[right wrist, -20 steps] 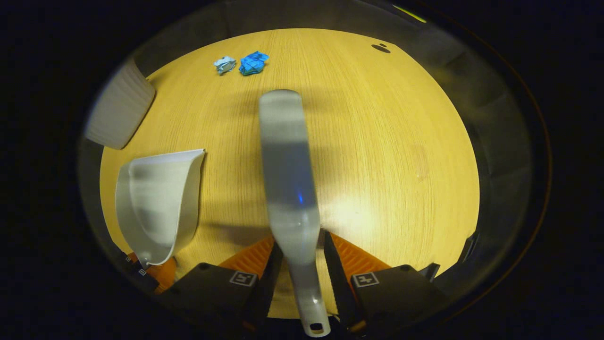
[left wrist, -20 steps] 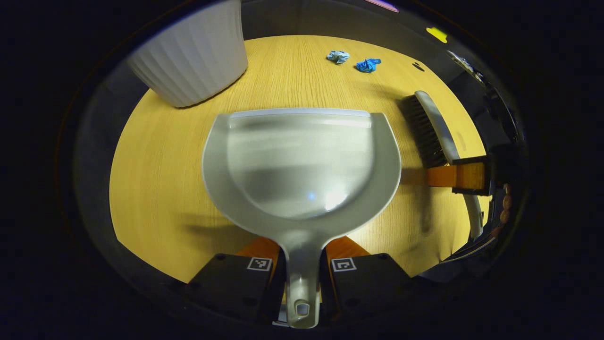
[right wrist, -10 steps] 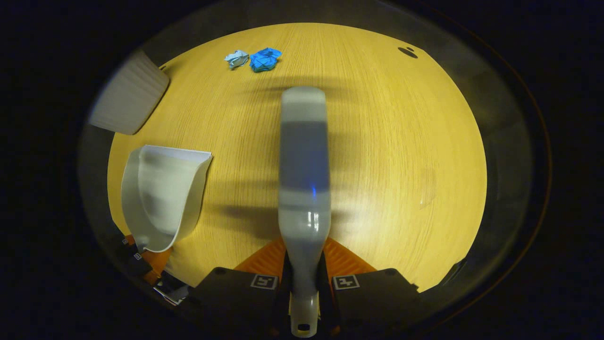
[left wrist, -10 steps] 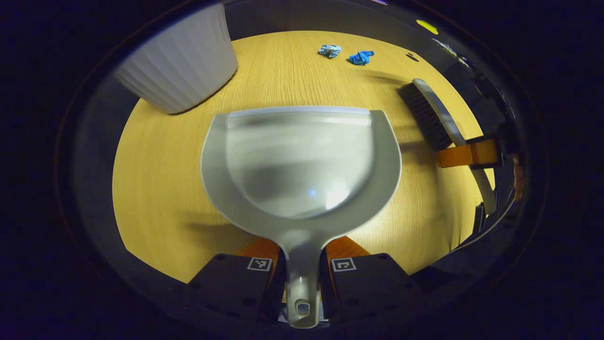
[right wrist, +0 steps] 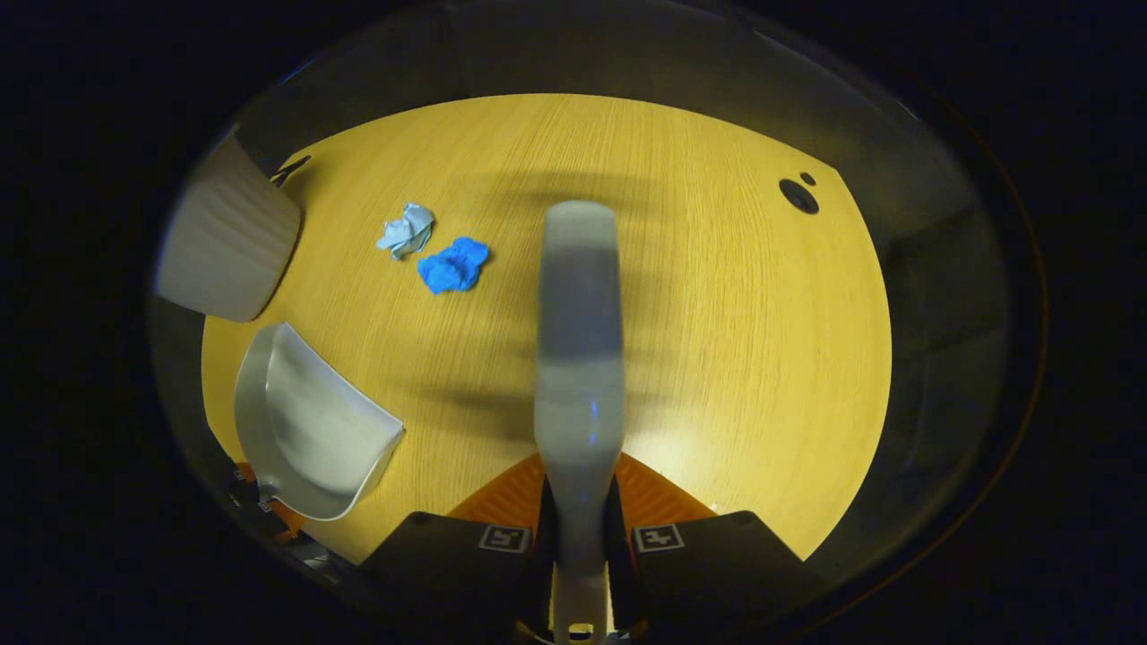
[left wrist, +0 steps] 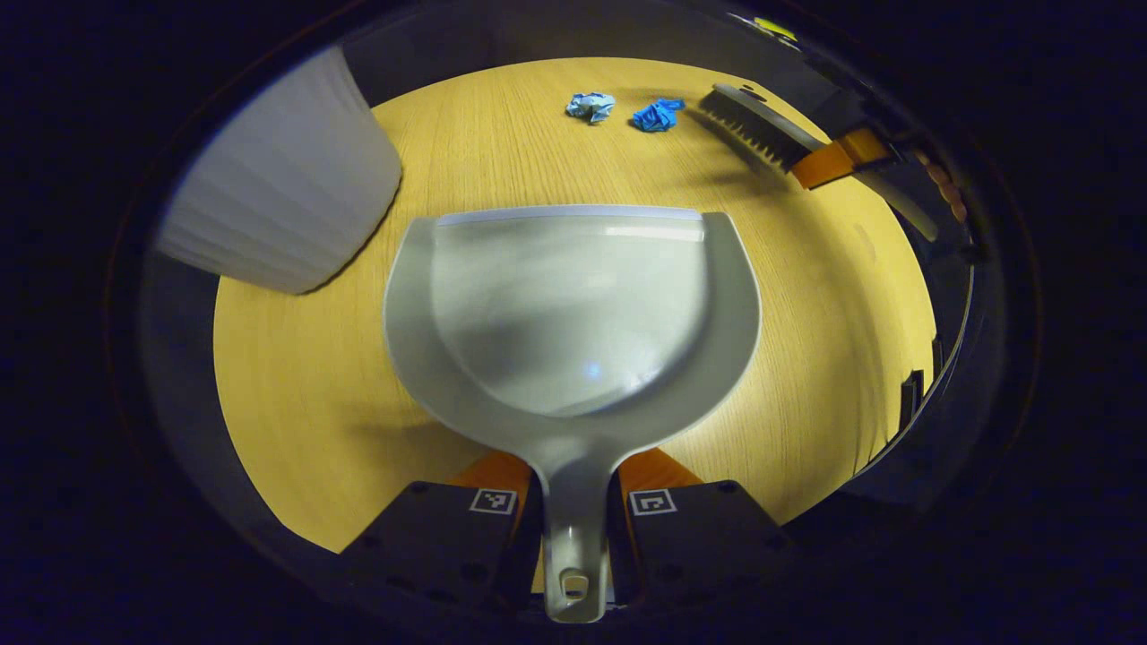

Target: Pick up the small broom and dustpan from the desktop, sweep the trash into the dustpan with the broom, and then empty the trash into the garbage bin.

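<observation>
Grey plastic, the dustpan (left wrist: 573, 313) sits in my left hand-held gripper (left wrist: 573, 528), whose two fingers are closed on its narrow handle, pan mouth facing away over the bench (left wrist: 296, 385). It looks light and stiff, a little slick; the handle neck is the right place to hold it. My right hand-held gripper (right wrist: 581, 555) is closed on the broom (right wrist: 581, 358) handle; in the left gripper view its dark bristles (left wrist: 753, 130) hover just beside the trash. That trash is two crumpled scraps, a pale blue one (right wrist: 408, 230) and a bright blue one (right wrist: 454, 265), touching or nearly so, well beyond the dustpan's lip; they should roll easily. A white ribbed garbage bin (left wrist: 278, 197) stands beside the dustpan. Wood-grain bench, smooth; dark booth beyond.
</observation>
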